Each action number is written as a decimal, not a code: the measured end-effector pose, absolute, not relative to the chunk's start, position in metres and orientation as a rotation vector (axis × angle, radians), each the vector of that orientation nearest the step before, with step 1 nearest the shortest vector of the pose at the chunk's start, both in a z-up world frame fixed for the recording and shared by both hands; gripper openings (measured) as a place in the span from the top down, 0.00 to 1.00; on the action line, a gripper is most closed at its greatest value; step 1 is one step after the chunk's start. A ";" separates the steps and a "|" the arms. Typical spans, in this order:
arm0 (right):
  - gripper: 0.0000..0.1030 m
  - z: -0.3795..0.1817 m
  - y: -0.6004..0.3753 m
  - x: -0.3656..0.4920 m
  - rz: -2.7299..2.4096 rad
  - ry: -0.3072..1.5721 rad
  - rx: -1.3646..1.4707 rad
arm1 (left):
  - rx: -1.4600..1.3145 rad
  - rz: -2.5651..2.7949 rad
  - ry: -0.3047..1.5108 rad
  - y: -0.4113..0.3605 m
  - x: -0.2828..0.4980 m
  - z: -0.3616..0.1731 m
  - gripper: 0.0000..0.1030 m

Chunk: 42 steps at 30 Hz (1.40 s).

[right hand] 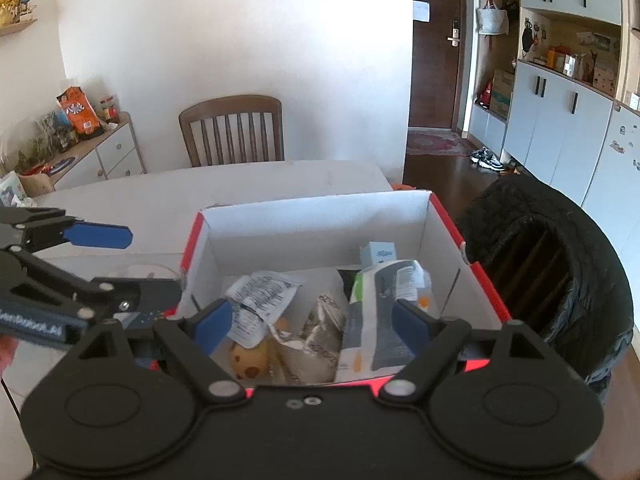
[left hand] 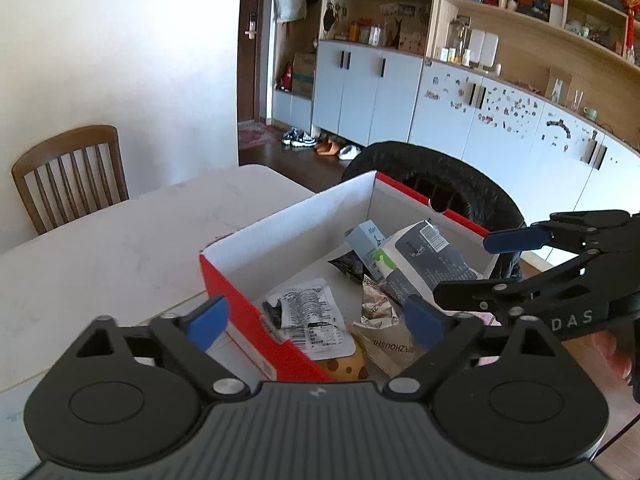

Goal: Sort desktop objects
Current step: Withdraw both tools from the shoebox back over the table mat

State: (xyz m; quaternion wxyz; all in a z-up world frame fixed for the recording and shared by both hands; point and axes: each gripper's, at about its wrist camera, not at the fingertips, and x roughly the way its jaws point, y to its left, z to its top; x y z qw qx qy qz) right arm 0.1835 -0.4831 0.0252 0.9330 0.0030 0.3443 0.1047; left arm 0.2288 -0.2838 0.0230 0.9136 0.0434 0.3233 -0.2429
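A red cardboard box (left hand: 288,224) (right hand: 312,220) with white inner walls stands on the white table (left hand: 100,248) (right hand: 160,196). Inside lie a white printed packet (left hand: 308,312) (right hand: 260,292), a small light-blue carton (left hand: 366,240) (right hand: 378,254), a grey-and-white pouch (left hand: 424,264) (right hand: 384,308), a crumpled beige wrapper (left hand: 376,308) (right hand: 324,320) and a yellow spotted toy (left hand: 348,366) (right hand: 248,358). My left gripper (left hand: 316,322) (right hand: 152,262) hovers open over the box's near left corner. My right gripper (right hand: 312,326) (left hand: 462,266) hangs open over the box's near edge. Neither holds anything.
A wooden chair (left hand: 68,172) (right hand: 232,128) stands at the table's far side. A black jacket (left hand: 440,184) (right hand: 560,248) is draped over a chair right behind the box. A low sideboard (right hand: 100,148) with snack bags stands at the left wall. Cabinets line the right.
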 end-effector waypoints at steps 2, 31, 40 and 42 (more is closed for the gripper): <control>0.14 0.026 -0.476 0.181 0.212 0.702 0.007 | 0.071 -0.490 0.648 -0.274 0.223 0.026 0.00; 0.12 0.005 -0.269 0.156 0.374 0.742 -0.077 | -0.043 -0.190 0.577 -0.057 0.148 0.011 0.00; 0.12 -0.004 -0.204 0.148 0.438 0.728 -0.147 | -0.053 -0.085 0.597 0.001 0.130 -0.010 0.00; 0.12 -0.007 -0.192 0.148 0.447 0.736 -0.150 | -0.052 -0.064 0.602 0.012 0.126 -0.015 0.00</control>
